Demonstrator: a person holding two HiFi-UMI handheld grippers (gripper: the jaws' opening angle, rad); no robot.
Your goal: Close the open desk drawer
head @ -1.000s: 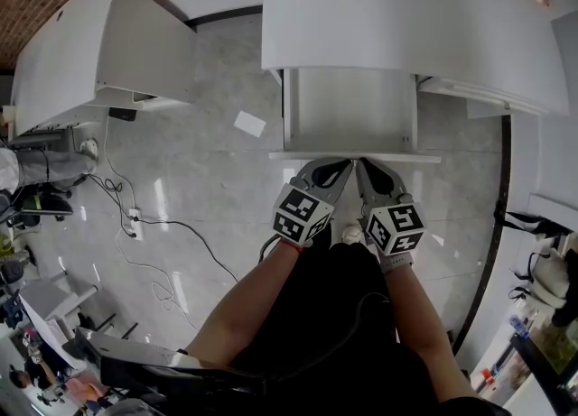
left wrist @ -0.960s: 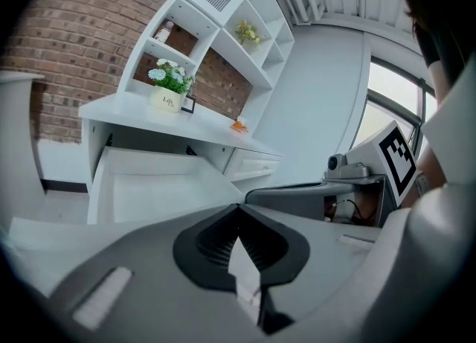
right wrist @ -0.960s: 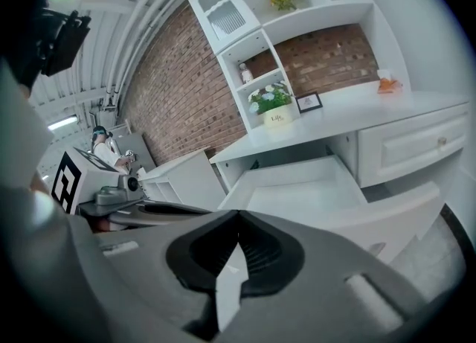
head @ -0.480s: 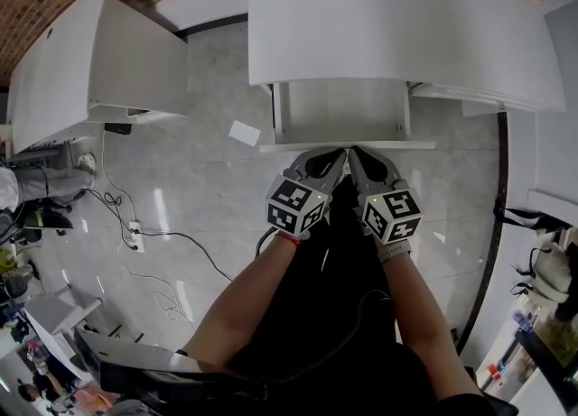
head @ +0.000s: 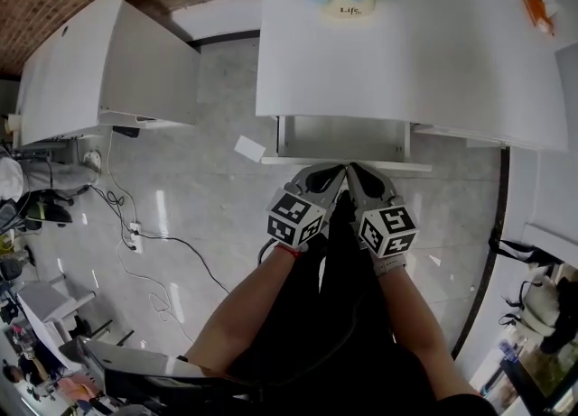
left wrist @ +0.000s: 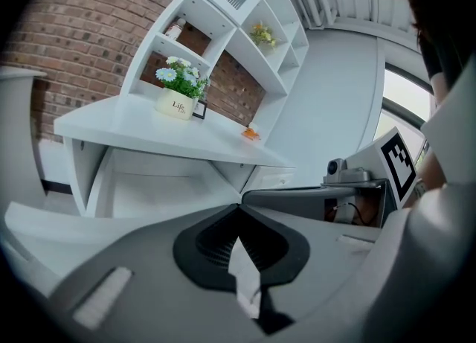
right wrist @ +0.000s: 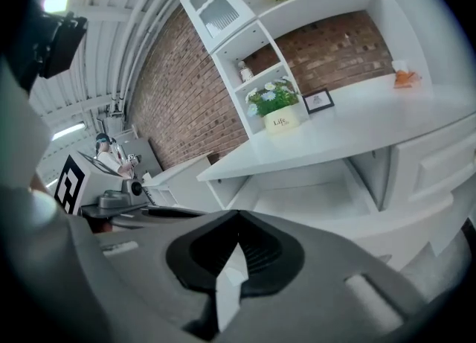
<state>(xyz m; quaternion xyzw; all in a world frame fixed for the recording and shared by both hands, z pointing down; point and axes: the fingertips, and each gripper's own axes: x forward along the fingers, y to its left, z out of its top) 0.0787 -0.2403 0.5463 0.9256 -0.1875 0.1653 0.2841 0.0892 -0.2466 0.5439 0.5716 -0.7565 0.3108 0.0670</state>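
Observation:
A white desk (head: 433, 53) has its drawer (head: 341, 138) part way out below the top, with the drawer's white front panel (head: 298, 162) toward me. My left gripper (head: 339, 171) and right gripper (head: 353, 171) sit side by side, both shut, tips pressed against the middle of that panel. In the left gripper view the jaws meet in front of the drawer's empty inside (left wrist: 160, 185). The right gripper view shows the same empty drawer (right wrist: 312, 193) under the desktop (right wrist: 335, 137).
A white flower pot (head: 349, 8) and an orange item (head: 536, 6) stand on the desk. Another white desk (head: 99, 62) stands at the left. A paper scrap (head: 249, 148), cables and a power strip (head: 135, 225) lie on the grey floor. White furniture (head: 551, 216) lines the right.
The drawer has slid well into the desk with both grippers pushing its front panel forward. Much less of its inside shows now than a second ago.

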